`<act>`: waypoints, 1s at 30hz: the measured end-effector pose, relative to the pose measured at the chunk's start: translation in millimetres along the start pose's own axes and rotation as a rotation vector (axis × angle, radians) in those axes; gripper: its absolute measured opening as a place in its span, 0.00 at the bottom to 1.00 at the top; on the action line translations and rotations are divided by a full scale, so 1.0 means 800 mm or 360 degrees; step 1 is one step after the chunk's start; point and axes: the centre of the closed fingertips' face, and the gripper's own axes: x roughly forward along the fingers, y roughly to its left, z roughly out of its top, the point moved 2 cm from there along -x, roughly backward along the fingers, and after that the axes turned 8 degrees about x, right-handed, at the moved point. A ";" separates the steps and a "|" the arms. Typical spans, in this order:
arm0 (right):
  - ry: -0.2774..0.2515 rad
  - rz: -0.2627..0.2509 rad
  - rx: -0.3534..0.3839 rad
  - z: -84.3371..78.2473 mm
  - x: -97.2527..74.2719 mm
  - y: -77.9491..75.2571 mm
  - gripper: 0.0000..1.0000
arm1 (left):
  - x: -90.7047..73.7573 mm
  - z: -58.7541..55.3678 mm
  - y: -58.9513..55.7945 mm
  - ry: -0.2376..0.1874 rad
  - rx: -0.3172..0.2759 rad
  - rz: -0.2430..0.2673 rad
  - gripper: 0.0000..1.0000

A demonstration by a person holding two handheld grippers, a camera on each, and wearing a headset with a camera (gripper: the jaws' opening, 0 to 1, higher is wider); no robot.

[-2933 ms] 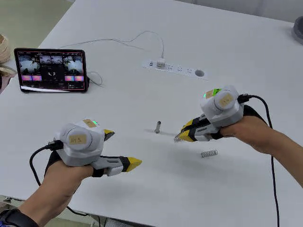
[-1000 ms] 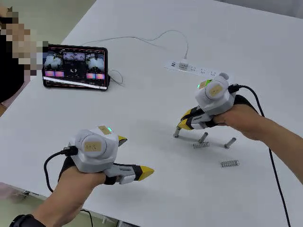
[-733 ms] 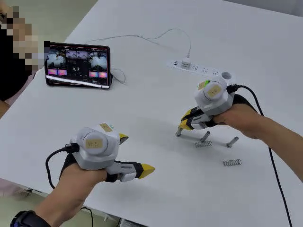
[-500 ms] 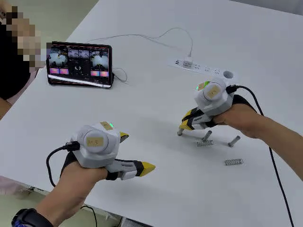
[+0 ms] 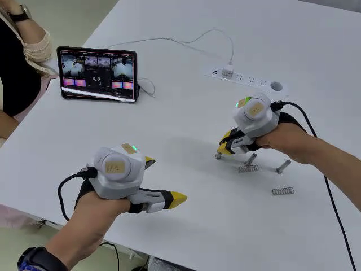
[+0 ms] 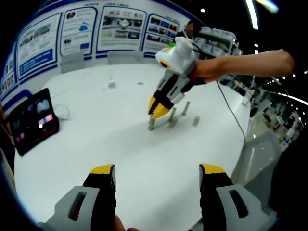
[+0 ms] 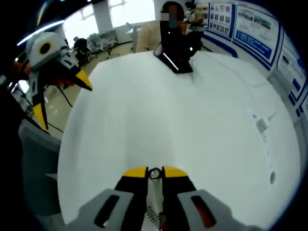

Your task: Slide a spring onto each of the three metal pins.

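- The right tool (image 5: 223, 151) is tilting down, pinching a coiled wire spring (image 7: 152, 211) at an upright metal pin (image 5: 218, 155).
- The left tool (image 5: 163, 180) is hovering level, jaws wide.

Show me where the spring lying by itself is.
Head view: the spring lies flat on the table, right of the right claw, just nearer the person than the rightmost pin.

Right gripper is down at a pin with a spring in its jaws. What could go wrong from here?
1. The pin under the right gripper looks free-standing on the table. A sideways push from the spring could tip it, and the open left gripper is far off, not steadying it.
2. A second pin stands close beside the right gripper, with a loose spring at its foot. The gripper could knock either.
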 end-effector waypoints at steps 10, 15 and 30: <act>0.0022 -0.0001 -0.0008 -0.006 0.008 0.000 0.13 | 0.000 -0.001 0.000 0.0003 -0.0002 -0.0001 0.72; 0.0029 -0.0001 -0.0001 -0.010 0.011 0.001 0.13 | 0.000 -0.001 0.000 -0.0003 -0.0013 -0.0002 0.71; 0.0026 -0.0049 0.0004 -0.015 -0.004 0.000 0.34 | 0.004 0.004 -0.005 -0.0012 0.0001 -0.0015 0.71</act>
